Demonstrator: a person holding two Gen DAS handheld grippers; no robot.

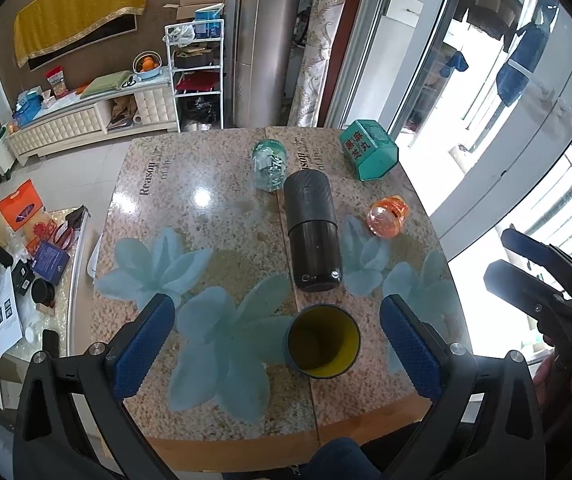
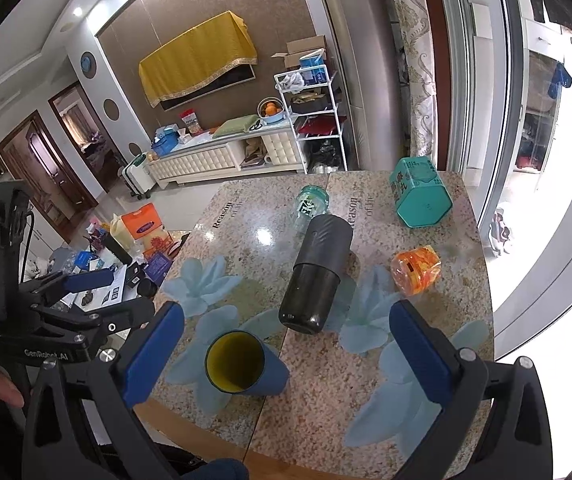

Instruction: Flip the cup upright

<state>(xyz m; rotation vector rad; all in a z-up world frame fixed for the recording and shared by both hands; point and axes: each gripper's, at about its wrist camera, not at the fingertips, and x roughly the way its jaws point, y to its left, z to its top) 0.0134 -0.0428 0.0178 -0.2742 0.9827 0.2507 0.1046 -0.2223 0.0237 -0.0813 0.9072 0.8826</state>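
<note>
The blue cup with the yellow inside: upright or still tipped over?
Upright. The blue cup stands on the table, its open mouth facing up toward both cameras, yellow interior visible; no hand-held gripper touches it.

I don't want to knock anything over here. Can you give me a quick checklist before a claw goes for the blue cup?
1. Left claw open: ok.
2. Right claw open: ok.
3. Blue cup between the left claw's fingers in its view: ok.
4. Cup already upright: cannot tell; its yellow inside faces both cameras.
5. Black flask apart from the cup: ok, lying just beyond it.
6. Orange jar and teal tin out of the way: ok, farther back on the table.
</note>
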